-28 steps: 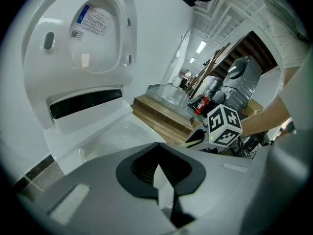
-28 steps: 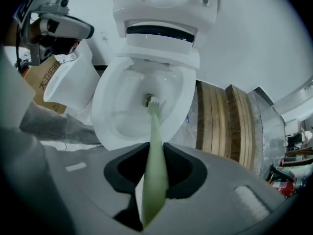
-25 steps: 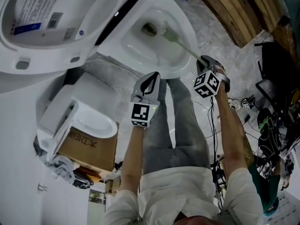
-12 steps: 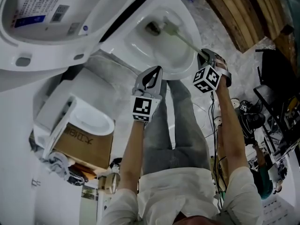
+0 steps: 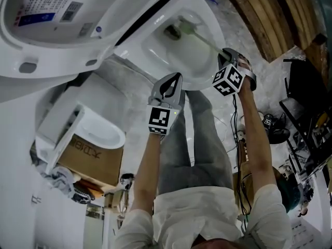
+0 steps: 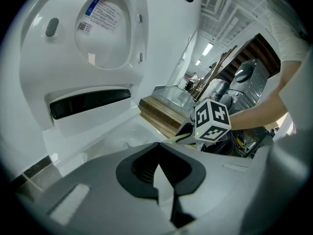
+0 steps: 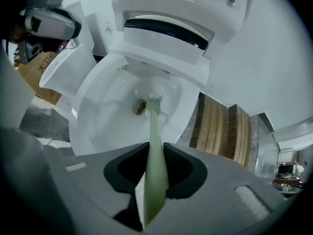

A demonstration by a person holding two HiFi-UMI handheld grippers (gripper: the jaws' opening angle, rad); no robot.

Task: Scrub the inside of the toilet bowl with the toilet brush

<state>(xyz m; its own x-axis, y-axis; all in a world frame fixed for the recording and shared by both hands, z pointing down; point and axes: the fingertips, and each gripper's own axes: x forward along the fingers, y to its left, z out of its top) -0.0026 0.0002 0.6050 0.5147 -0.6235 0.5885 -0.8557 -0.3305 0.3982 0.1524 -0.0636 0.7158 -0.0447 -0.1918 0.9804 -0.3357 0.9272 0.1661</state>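
Right gripper [image 7: 154,166] clenched on the toilet brush [image 7: 153,131], pale green handle pinched between both jaws, no slack visible. Long axis of the brush running straight out from the jaws, forward and down into the toilet bowl [image 7: 105,116]. Bristle head [image 7: 153,101] at the bottom of the bowl, just beside the drain opening [image 7: 141,107], which shows a brownish mark. Bristle contact with the porcelain probable, not certain from these views.

Left gripper [image 6: 158,153] closed, jaw tips together, nothing between them. Held near the front rim of the bowl, apart from brush and porcelain; idle. Lid [image 5: 46,14] raised behind the bowl.

Step in hand, as judged: scrubbing at the bowl bottom, right side doing all the work.

Key relation for the next stroke: bowl directly ahead of and below the right gripper, in line with the handle.
- Push or draw along that axis: head slides up and down the bowl wall.
- Sideways swing of the gripper: head sweeps around the drain.
- Upper walls and underside of the rim: likely need the handle tilted.

Risks: splash if the head is pulled out fast; handle twisting in the jaws under side load.
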